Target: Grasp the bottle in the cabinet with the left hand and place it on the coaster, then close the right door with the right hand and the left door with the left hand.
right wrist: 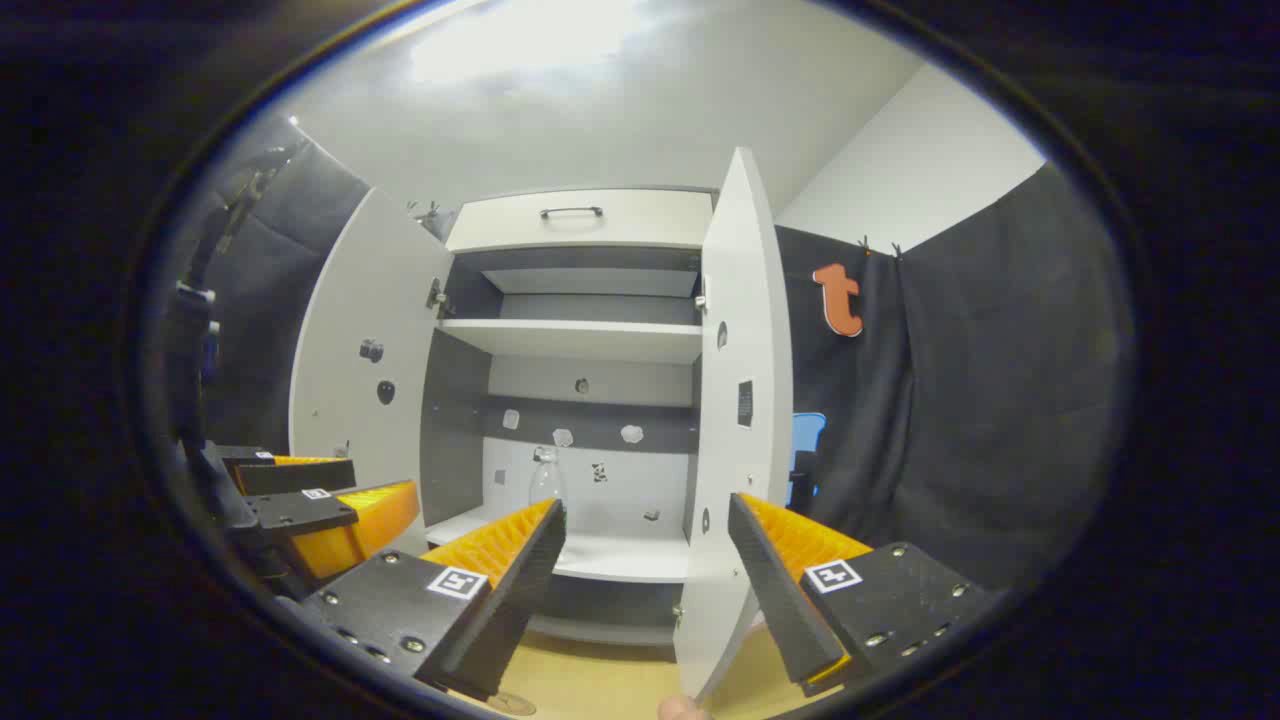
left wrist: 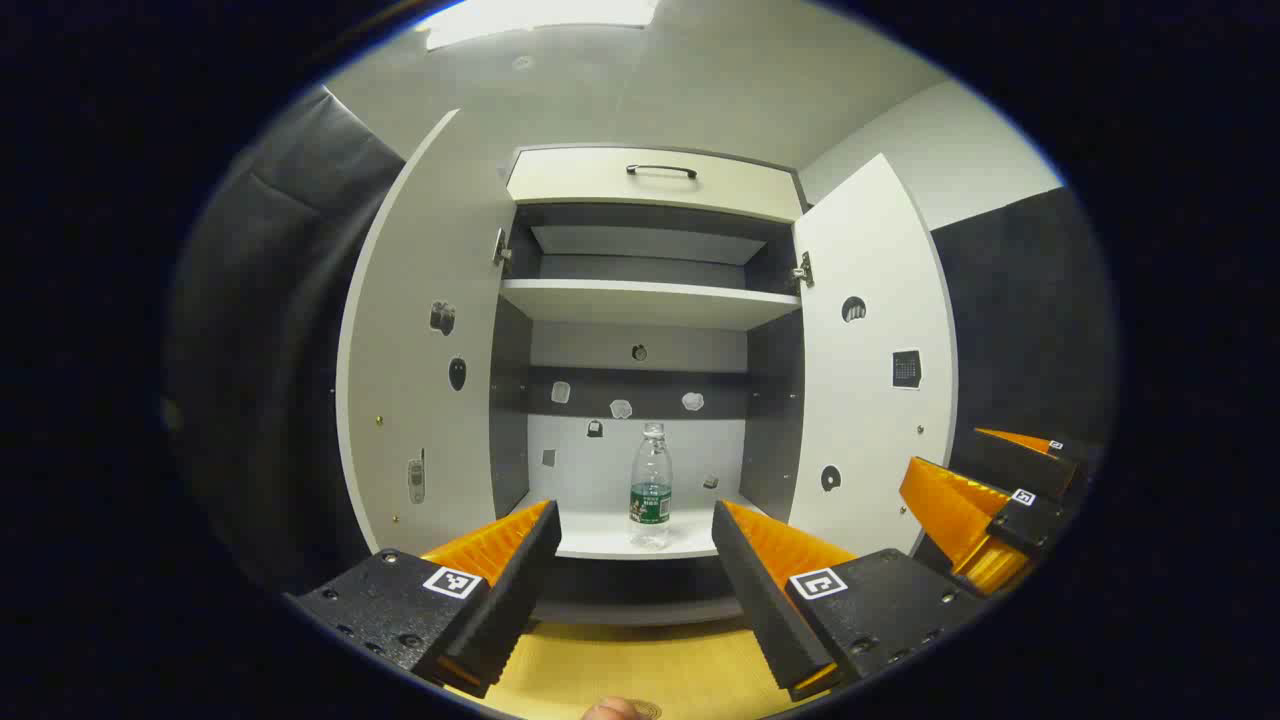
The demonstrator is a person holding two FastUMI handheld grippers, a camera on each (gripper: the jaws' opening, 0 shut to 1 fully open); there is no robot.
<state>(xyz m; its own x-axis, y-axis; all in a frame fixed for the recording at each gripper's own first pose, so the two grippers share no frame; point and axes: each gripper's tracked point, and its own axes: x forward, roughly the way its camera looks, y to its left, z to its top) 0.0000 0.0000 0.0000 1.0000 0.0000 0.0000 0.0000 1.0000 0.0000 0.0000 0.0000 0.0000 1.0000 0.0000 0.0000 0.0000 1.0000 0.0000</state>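
In the left gripper view, the left gripper (left wrist: 636, 570) is spread wide with nothing between its fingers, aimed at the open cabinet (left wrist: 648, 290). The bottle (left wrist: 651, 487) stands upright and whole on the bottom shelf (left wrist: 600, 535), between the left door (left wrist: 425, 340) and right door (left wrist: 868, 360).

In the right gripper view, the right gripper (right wrist: 648, 575) is likewise wide open and empty. Here the right door (right wrist: 738, 400) is nearly edge-on, and the bottle (right wrist: 545, 480) is half hidden behind a finger.
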